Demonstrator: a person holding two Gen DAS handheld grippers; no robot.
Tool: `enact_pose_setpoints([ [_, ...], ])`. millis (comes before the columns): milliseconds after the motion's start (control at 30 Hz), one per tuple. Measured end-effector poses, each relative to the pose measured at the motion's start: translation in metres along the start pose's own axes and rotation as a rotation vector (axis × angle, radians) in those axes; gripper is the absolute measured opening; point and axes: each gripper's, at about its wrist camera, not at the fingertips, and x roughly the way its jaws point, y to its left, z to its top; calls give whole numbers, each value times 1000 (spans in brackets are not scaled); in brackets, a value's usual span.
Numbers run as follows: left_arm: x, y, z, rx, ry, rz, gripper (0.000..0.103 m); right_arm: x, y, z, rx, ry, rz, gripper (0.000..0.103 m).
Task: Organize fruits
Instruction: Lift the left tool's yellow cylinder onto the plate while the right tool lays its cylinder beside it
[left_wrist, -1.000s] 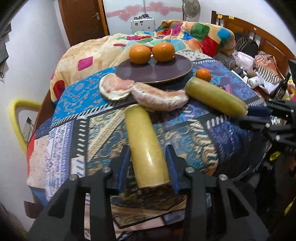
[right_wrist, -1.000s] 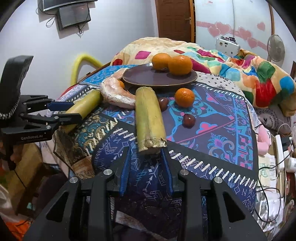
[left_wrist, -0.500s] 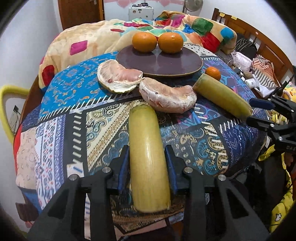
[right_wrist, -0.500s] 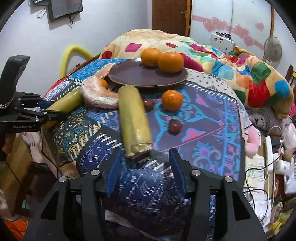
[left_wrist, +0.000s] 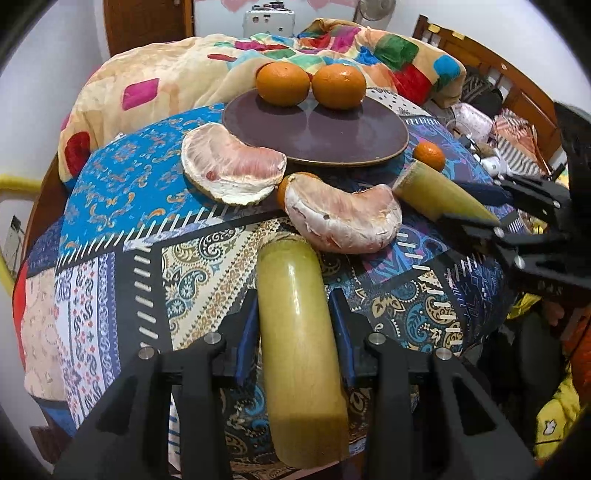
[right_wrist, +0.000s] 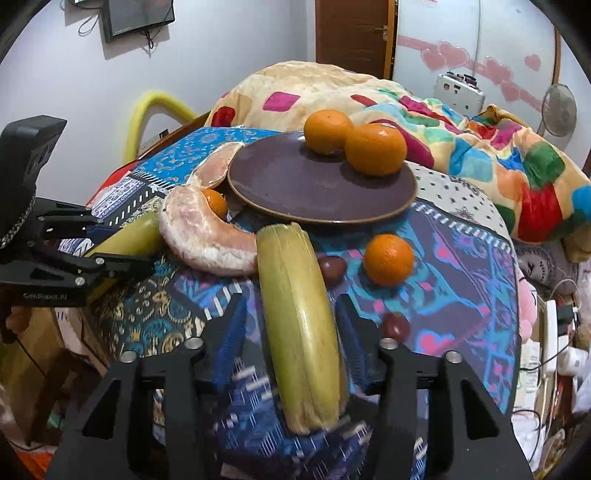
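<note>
My left gripper is shut on a yellow-green sugarcane piece lying on the patterned tablecloth. My right gripper is open around a second sugarcane piece, with gaps on both sides. A brown plate holds two oranges. Two peeled pomelo segments lie in front of the plate. A small orange and two dark round fruits lie on the cloth to the right.
A colourful quilt is piled behind the table. A wooden bed frame with clutter is at the right. A yellow chair back stands at the table's left. The table edge drops off near both grippers.
Both grippers moved forward along their sugarcane pieces. The left jaws closed on theirs. The right gripper opened wider and now straddles its piece.
</note>
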Motion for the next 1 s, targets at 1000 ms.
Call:
enact_pose_setpoints([
  [1000,-80,-12,30,-26,-226,47,33,-67,-8,13,61,-178,-43,34],
])
